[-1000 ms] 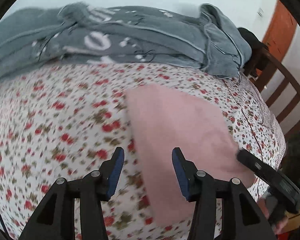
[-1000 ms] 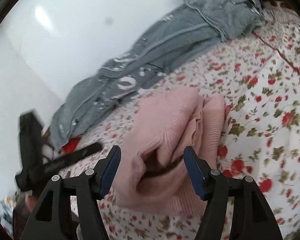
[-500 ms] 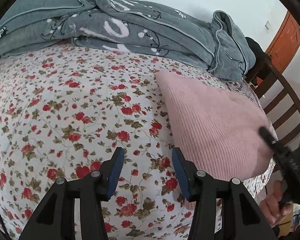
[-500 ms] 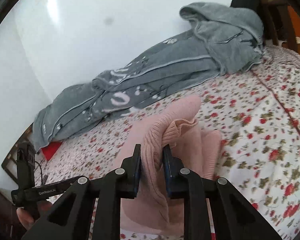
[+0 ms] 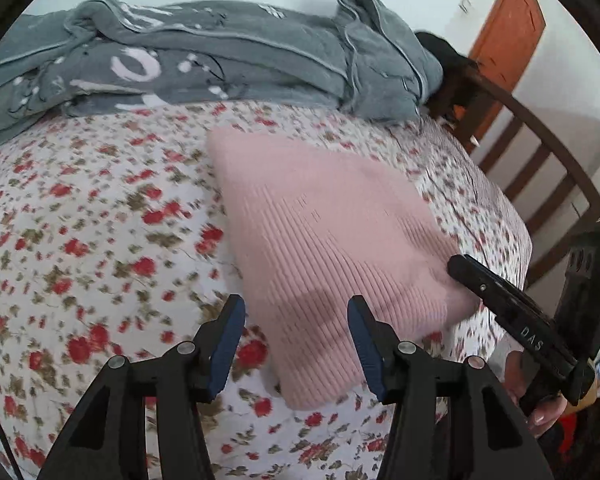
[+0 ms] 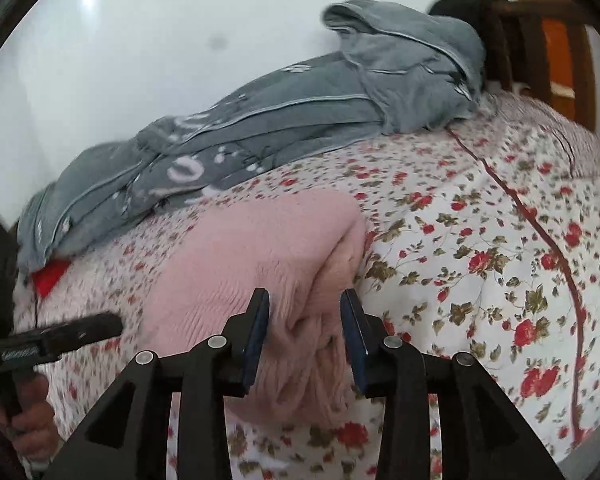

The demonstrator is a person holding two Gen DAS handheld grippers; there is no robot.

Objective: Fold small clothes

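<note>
1. Two grippers face one pink ribbed knit garment (image 5: pixel 332 236), which lies folded into a thick pad on the floral bedsheet (image 5: pixel 100 216), toward the right end of the bed and nearer than the grey blanket (image 5: pixel 220 60) bunched along the far wall.
2. The left gripper (image 5: pixel 296 344) hangs released, jaws wide apart above the garment's near-left edge, gripping nothing.
3. The right gripper (image 6: pixel 304 336) is also spread; the bunched, layered end of the knit (image 6: pixel 320 320) sits between its fingers, though contact cannot be confirmed.
4. The knit looks soft, light and stretchy, so it would likely sag and slip out of its layers if pinched thinly.
5. A hold probably belongs on that layered end, catching all plies together.
</note>
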